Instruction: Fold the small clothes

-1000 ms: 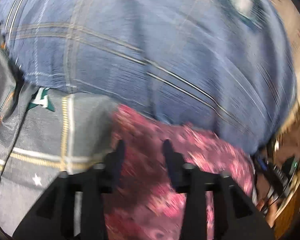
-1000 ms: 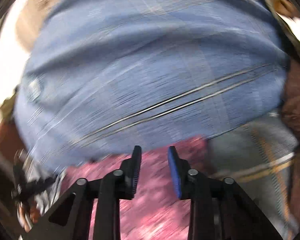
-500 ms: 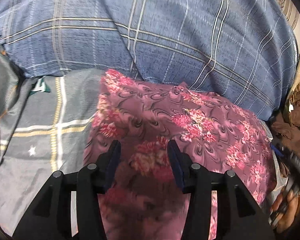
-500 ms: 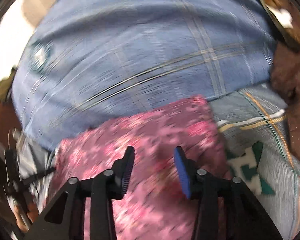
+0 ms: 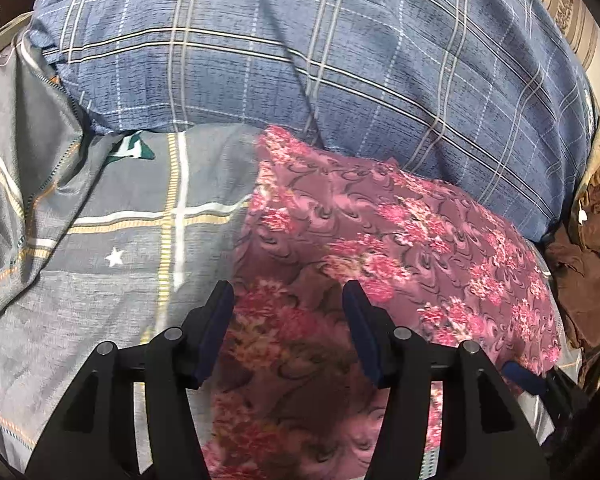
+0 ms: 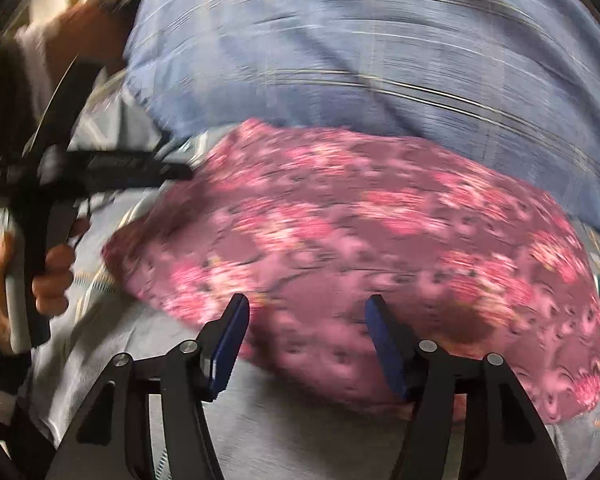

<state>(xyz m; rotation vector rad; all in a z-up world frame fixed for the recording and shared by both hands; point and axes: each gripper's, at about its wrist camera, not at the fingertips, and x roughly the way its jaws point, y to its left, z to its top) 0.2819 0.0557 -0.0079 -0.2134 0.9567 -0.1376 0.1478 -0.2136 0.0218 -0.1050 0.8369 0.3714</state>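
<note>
— Both pairs of tongs have just been opening, and the right view has swung across the floral cloth (image 6: pixel 360 240) since a second ago.

— Anything gripped now?

— No. Left tongs (image 5: pixel 288 300) stand released above the cloth's near end; right tongs (image 6: pixel 306 312) gape over its near edge, pinching nothing.

— Where does the cloth lie?

— Flat on the grey checked sheet (image 5: pixel 112 280), its far edge against the blue plaid pillow (image 5: pixel 300 60). A hand (image 6: pixel 24 280) holds the left tool in the right view.
</note>
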